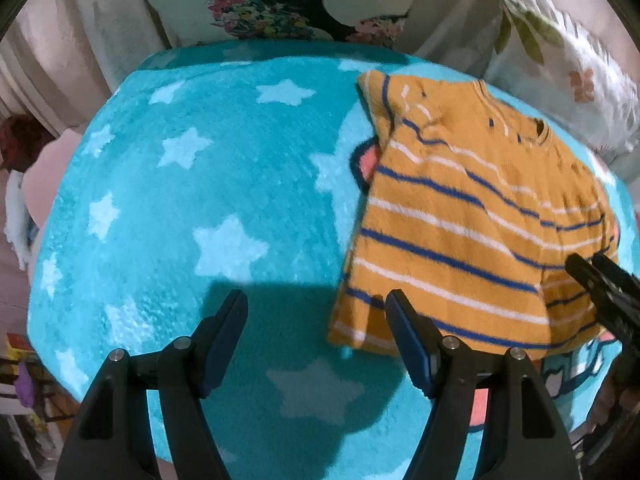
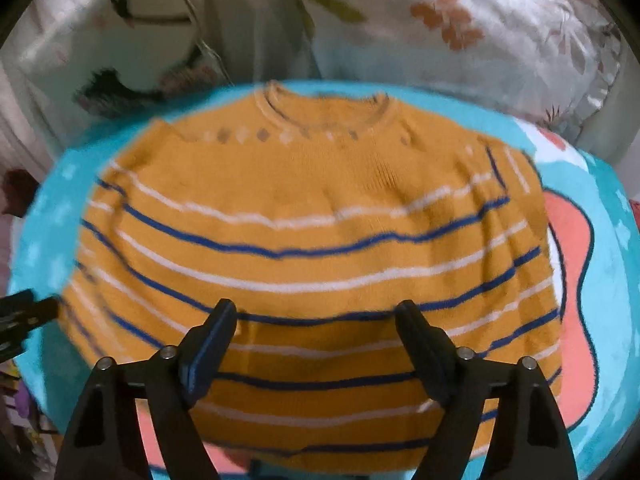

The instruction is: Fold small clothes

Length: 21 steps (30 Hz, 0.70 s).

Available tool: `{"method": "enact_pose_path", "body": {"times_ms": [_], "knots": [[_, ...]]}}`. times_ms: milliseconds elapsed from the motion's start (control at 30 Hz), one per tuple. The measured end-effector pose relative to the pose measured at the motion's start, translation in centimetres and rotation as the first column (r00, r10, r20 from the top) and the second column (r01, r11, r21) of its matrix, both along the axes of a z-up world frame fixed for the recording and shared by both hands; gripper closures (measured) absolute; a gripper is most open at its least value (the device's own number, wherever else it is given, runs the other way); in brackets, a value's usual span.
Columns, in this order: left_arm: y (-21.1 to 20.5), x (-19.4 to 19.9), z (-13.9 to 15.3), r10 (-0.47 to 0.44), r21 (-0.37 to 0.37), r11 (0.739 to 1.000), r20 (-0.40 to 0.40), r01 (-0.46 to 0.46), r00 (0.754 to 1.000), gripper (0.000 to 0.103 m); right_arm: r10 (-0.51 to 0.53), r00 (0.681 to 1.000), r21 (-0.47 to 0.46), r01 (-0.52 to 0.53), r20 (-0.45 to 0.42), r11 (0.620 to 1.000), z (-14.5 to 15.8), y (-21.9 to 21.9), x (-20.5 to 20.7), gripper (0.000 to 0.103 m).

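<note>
While flat on blanket (image 1: 168, 200): sweater (image 2: 304, 200)

Turquoise star-patterned blanket (image 1: 192, 200), mustard striped sweater (image 1: 460, 220) lying flat on it

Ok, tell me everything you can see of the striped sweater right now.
The sweater is a small mustard-yellow knit with thin blue and white stripes, a ribbed round neck and a row of small diamond marks below it. It lies face up and slightly rumpled on the turquoise star blanket, neck pointing away, sleeves apparently folded in. Both grippers, left and right, hang open above it, holding nothing.
</note>
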State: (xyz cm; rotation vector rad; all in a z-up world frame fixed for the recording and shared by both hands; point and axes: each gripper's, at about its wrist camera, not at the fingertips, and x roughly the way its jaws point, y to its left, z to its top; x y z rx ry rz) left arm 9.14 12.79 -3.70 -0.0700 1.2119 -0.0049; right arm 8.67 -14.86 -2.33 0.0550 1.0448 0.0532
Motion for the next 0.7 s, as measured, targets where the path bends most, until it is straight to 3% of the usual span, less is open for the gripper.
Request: {"method": "enact_pose_path", "body": {"times_ms": [133, 233, 500, 700], "knots": [[1.9, 1.7, 0.4, 0.029, -0.110, 0.994, 0.003, -0.028, 1.000, 0.024, 0.089, 0.992, 0.016, -0.090, 0.085, 0.996, 2.7, 2.4, -1.6, 0.020], [2.3, 3.7, 0.5, -0.002, -0.180, 0.984, 0.016, 0.005, 1.000, 0.023, 0.185, 0.976, 0.020, -0.188, 0.113, 0.982, 3.2, 5.4, -2.7, 0.020], [-0.4, 10.1, -0.3, -0.186, -0.289, 0.940, 0.011, 0.181, 0.983, 0.022, 0.438, 0.896, -0.073, -0.434, 0.074, 0.898, -0.5, 14.2, -4.5, 0.020], [-2.7, 13.8, -1.9, -0.286, -0.381, 0.889, -0.031, 0.253, 0.958, 0.022, 0.540, 0.838, -0.189, -0.518, 0.085, 0.834, -2.5, 19.1, -5.4, 0.020]]}}
